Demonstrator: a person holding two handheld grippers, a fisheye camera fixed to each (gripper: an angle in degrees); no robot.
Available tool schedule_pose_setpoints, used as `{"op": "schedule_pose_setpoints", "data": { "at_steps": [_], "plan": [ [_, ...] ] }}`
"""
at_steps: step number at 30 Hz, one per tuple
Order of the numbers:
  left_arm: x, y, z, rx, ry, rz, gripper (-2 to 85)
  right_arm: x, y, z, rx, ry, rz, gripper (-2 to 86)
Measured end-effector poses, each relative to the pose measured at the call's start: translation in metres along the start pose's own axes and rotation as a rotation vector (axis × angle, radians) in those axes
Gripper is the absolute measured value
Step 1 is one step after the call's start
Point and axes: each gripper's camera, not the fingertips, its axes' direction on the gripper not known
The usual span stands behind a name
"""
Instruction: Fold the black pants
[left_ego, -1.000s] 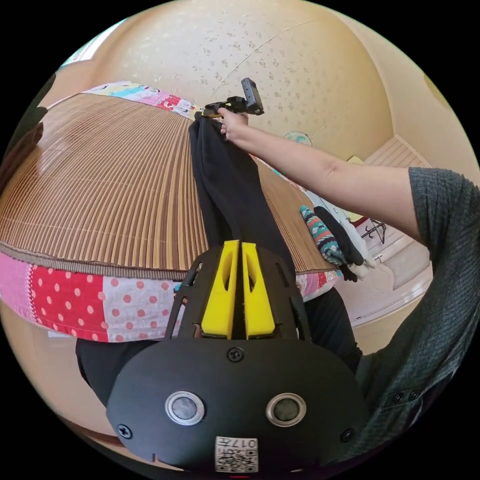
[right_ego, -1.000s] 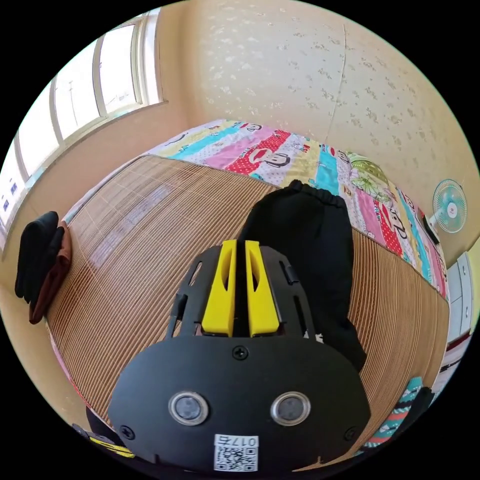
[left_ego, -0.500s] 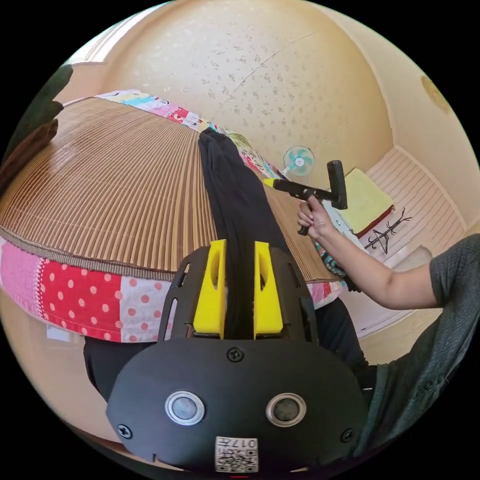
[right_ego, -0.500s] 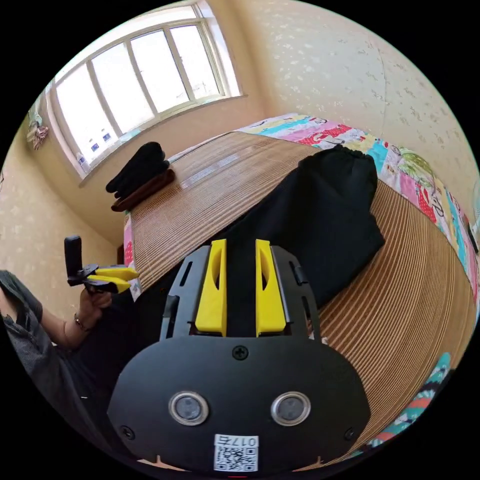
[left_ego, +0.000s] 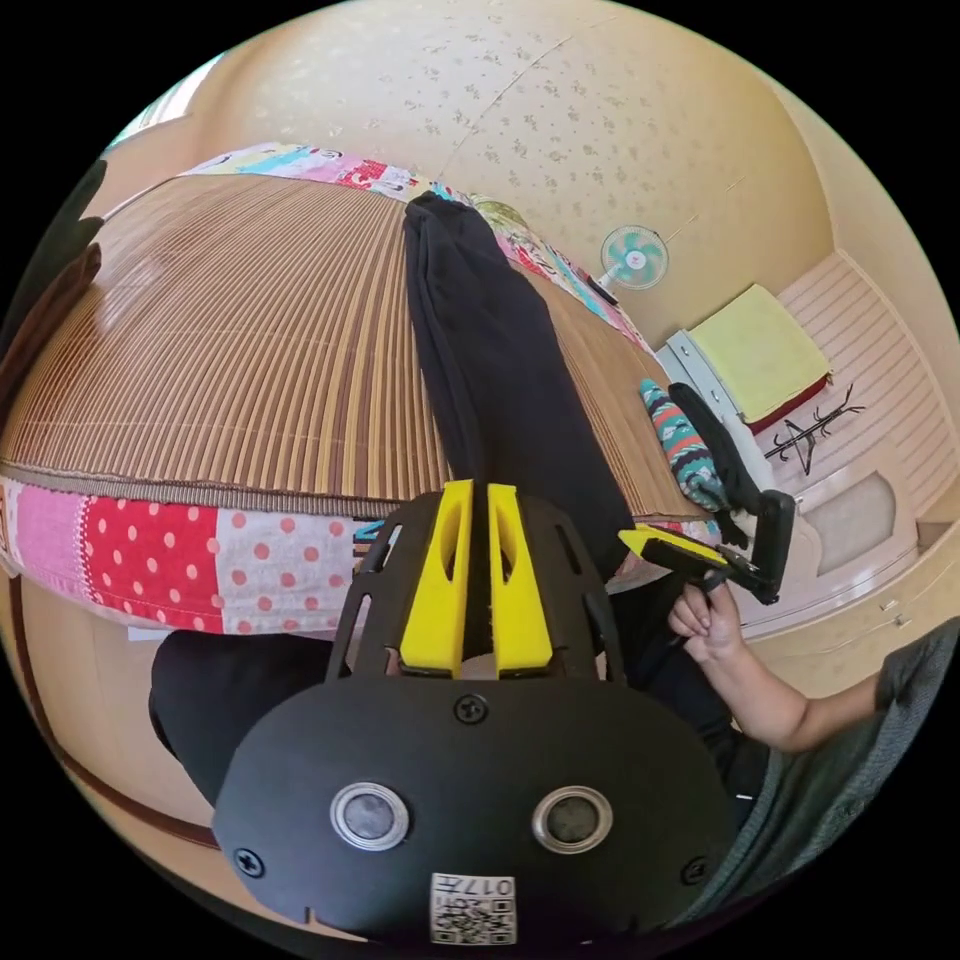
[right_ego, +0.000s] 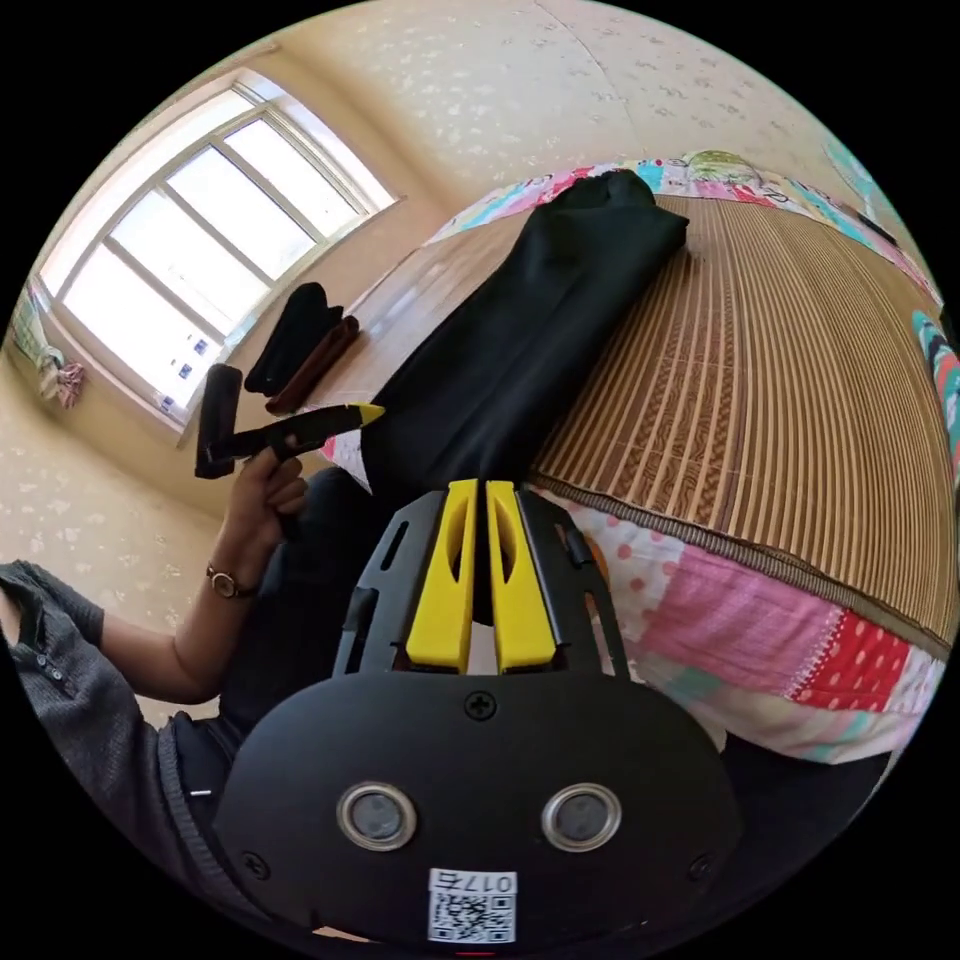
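Black pants (left_ego: 490, 360) lie in a long narrow strip across a bamboo mat (left_ego: 240, 350) on the bed, waistband at the far edge, legs running over the near edge. The left gripper (left_ego: 468, 500) and the right gripper (right_ego: 478, 500) have jaws pressed together, pinching nothing visible.

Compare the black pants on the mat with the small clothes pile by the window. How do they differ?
The black pants lie stretched long across the bamboo mat, reaching its near edge; the clothes pile is compact and sits at the far side by the window. The black pants are one colour; the clothes pile has a black piece and a brown one. Both rest on the mat.
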Motion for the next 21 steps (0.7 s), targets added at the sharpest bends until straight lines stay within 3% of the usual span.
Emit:
{"op": "schedule_pose_setpoints", "data": {
  "at_steps": [7, 13, 18, 21],
  "plan": [
    [-0.011, 0.002, 0.02, -0.055, 0.006, -0.063, 9.8, 0.055, -0.025, 0.006, -0.073, -0.007, 0.161, 9.0],
    [0.024, 0.014, 0.043, -0.146, -0.1, 0.022, 5.1, 0.062, -0.045, 0.018, -0.162, -0.001, 0.104, 4.6],
    [0.042, 0.036, 0.052, -0.272, 0.072, 0.044, 5.3, 0.09, -0.018, -0.026, -0.185, -0.015, 0.159, 4.4],
    [0.03, 0.041, 0.037, -0.144, 0.164, -0.057, 8.1, 0.12, -0.018, -0.05, -0.113, -0.035, 0.213, 6.0]
  ]
}}
